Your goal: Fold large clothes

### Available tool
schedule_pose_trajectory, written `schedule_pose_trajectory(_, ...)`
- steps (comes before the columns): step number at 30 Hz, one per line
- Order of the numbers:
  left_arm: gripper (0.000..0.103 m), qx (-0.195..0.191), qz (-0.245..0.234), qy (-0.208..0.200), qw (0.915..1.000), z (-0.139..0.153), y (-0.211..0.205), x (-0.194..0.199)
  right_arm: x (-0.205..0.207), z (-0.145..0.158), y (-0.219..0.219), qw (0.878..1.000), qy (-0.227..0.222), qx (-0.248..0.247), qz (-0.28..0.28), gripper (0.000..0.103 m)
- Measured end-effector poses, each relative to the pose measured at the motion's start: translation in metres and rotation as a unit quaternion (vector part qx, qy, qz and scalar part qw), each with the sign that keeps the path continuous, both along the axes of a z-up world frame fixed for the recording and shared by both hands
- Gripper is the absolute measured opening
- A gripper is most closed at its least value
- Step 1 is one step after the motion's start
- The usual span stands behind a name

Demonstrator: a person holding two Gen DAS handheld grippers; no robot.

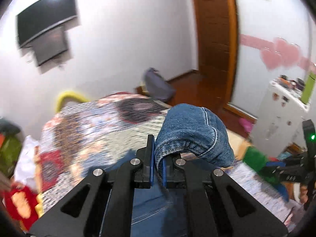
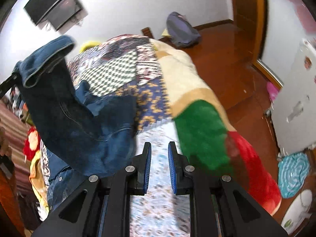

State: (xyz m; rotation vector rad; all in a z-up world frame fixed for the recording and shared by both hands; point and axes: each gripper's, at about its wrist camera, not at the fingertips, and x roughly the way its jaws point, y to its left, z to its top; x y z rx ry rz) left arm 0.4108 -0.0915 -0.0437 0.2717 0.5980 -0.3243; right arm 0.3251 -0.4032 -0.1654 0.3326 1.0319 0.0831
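Observation:
A blue denim garment (image 1: 189,130) hangs from my left gripper (image 1: 158,154), which is shut on a fold of it above the bed. In the right wrist view the same denim (image 2: 79,114) rises in a long drape from the bed up to the left, and its lower part still lies on the patchwork bed cover (image 2: 122,69). My right gripper (image 2: 159,148) hovers over the pale printed sheet just right of the denim. Its blue pads stand close together with nothing between them. The right gripper's black body (image 1: 308,158) shows at the right edge of the left wrist view.
A cream, green and red blanket (image 2: 199,132) hangs over the bed's right side. A grey bag (image 2: 181,29) lies on the wooden floor, with a white cabinet (image 2: 296,98) at the right. A red and yellow plush toy (image 1: 19,201) sits at the bed's left. A TV (image 1: 45,19) hangs on the wall.

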Motion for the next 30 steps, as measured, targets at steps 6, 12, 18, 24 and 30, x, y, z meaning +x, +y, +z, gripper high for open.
schedule_pose_trajectory(6,0.005,-0.013,0.085,0.043,0.9954,-0.035,0.100,-0.021,0.026,0.003,0.054,0.998,0.004,-0.024,0.063,0.013)
schedule_pose_trajectory(12,0.006,-0.059,0.141,0.149,0.9769,-0.116,0.169,-0.050,0.050,-0.028,0.101,0.992,0.045,-0.051,0.105,0.013)
schedule_pose_trajectory(18,0.012,-0.072,0.160,0.227,0.9579,-0.189,0.191,-0.081,0.054,-0.070,0.120,0.982,0.090,-0.095,0.136,0.014)
schedule_pose_trajectory(24,0.045,-0.073,0.206,0.226,0.9492,-0.210,0.206,-0.101,0.045,-0.073,0.109,0.977,0.094,-0.158,0.107,0.085)
schedule_pose_trajectory(30,0.055,-0.131,0.223,0.251,0.9328,-0.214,0.228,-0.110,0.029,-0.071,0.095,0.980,0.084,-0.146,0.105,0.089)
